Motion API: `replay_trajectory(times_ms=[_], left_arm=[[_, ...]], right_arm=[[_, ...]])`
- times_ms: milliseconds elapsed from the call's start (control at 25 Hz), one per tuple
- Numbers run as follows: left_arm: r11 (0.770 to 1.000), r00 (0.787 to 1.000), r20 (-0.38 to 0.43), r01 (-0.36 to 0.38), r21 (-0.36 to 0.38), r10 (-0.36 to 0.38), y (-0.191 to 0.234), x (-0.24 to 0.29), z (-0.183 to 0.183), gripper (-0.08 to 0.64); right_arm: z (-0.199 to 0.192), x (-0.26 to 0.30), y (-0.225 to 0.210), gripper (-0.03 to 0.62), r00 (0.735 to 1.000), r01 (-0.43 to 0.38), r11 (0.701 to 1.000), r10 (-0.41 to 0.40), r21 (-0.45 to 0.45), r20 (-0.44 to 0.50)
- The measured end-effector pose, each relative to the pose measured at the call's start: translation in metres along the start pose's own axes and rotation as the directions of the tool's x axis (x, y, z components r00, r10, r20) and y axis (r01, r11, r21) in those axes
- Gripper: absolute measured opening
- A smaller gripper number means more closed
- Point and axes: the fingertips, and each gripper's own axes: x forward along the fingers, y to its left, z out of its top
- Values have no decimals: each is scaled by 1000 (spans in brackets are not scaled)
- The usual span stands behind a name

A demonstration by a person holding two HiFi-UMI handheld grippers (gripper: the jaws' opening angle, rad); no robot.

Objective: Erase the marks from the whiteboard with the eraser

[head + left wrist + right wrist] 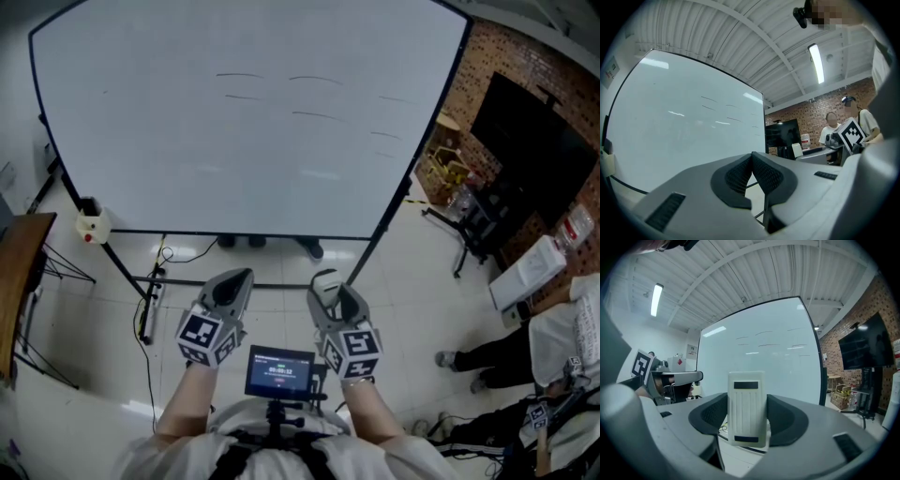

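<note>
**Whiteboard** (234, 141): upright on its stand ahead of you, well apart from both claws.

**Marks** (315, 79): a few short, thin dark strokes in the board's upper right; the rest looks bare. None looks wiped yet.

**Eraser** (746, 401): white, with its ribbed back facing the right gripper view. It stands on end between the jaws of your right claw (329, 284), which clamp its two long sides. That probably leaves the wiping face pointing forward, ready to press flat on the board.

**Left claw** (232, 284): jaws shut together on nothing, low beside the right one. It seems simply parked out of the way, since wiping needs one tool.
</note>
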Motion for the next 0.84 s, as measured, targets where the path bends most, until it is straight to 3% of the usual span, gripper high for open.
replay_trajectory(times_ms=[840], left_arm=[[1000,1000,-12,-19,1,19,19,4,-4,5]], right_arm=[[3,18,1,265,1000,-11,1000,11,4,2]])
